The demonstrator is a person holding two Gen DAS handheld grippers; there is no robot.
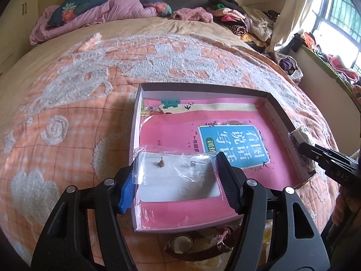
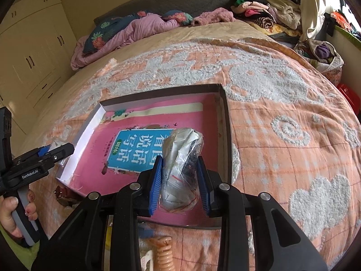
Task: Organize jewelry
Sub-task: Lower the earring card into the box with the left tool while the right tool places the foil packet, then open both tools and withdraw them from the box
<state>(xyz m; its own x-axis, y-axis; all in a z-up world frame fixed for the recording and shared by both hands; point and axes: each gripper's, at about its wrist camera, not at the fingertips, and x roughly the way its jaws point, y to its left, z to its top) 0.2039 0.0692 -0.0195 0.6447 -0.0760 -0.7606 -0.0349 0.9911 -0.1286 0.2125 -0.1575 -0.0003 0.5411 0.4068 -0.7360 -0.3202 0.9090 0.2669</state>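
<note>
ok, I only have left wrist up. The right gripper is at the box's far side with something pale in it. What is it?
Observer: A crumpled clear plastic bag with dark bits and a thin reddish cord inside, pinched between the right gripper's blue pads.
Operator: Over the box or outside it?
Observer: From the right wrist it shows against the pink book, inside the box walls. I can't tell how high it is.
Operator: Anything loose on my blind side?
Observer: A coiled peach cord lies on the bedspread, just in front of the box's near wall.
</note>
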